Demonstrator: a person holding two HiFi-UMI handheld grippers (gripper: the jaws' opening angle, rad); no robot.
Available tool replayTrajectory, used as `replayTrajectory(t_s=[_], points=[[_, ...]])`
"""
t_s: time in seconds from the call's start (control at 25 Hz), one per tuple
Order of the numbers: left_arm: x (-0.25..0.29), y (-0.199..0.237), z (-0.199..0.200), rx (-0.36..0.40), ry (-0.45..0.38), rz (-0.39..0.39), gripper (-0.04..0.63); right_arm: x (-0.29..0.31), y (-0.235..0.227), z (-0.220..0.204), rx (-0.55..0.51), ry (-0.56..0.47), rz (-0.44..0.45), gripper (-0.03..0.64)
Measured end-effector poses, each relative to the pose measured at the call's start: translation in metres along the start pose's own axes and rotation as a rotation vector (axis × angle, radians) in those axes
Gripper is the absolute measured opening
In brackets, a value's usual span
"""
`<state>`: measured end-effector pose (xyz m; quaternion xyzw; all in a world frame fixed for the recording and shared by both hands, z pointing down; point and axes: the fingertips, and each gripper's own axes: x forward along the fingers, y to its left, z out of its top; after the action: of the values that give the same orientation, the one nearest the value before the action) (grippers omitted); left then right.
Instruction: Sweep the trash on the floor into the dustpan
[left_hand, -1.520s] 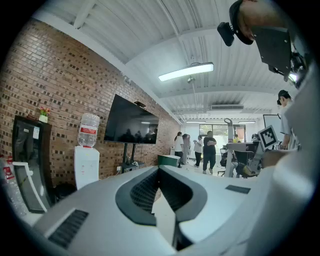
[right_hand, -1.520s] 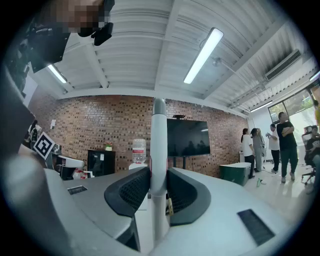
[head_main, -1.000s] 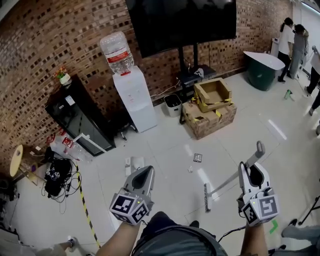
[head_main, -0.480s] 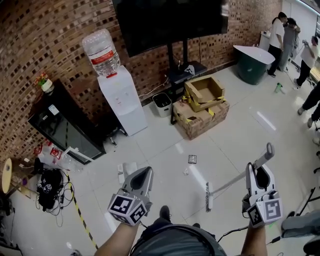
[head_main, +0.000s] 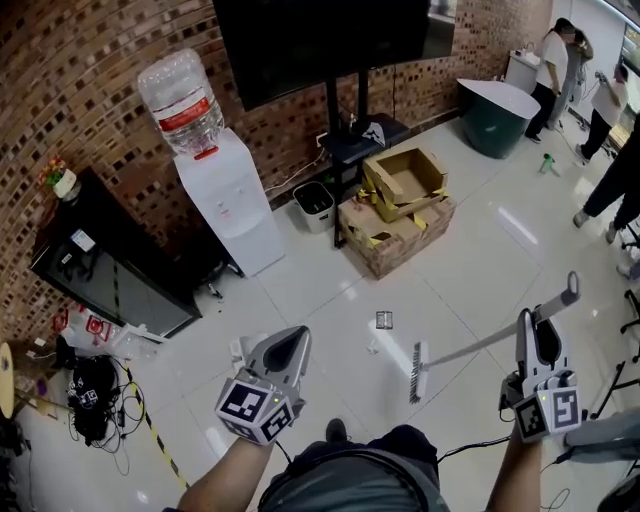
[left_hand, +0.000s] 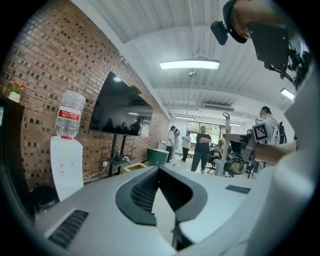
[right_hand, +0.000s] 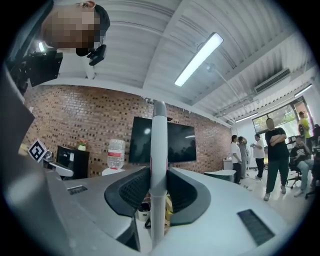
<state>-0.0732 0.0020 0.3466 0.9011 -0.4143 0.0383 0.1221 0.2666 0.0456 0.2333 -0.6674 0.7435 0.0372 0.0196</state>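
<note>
**Head view:** Gripped the broom high on its long handle (head_main: 480, 345) with the right gripper (head_main: 540, 322), probably to reach the floor (head_main: 470, 250) without stooping. Rested the brush head (head_main: 417, 372) on the tiles just beside a pale scrap (head_main: 372, 347) and near a small dark piece of trash (head_main: 384, 320), both well ahead of either pair of jaws. Carried the left gripper (head_main: 288, 340) low and idle, seemingly kept free for a dustpan; made out none for certain.

**Left gripper view:** Closed at the tips on nothing, aimed across the room towards the water dispenser (left_hand: 67, 150) and the television (left_hand: 122, 112).

**Right gripper view:** Clenched squarely on the grey handle (right_hand: 159, 135), upright between the pads, with no trash in sight there.
</note>
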Motion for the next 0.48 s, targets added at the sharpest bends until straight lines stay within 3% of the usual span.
replayTrajectory(t_s=[0.24, 0.48], points=[[0.072, 0.015, 0.004, -0.007, 0.008, -0.015, 0.0, 0.055, -0.019, -0.028, 0.004, 0.012, 0.035, 0.127], [0.139, 0.018, 0.026, -0.012, -0.007, 0.063, 0.0, 0.095, -0.062, -0.039, 0.026, -0.024, 0.078, 0.127]])
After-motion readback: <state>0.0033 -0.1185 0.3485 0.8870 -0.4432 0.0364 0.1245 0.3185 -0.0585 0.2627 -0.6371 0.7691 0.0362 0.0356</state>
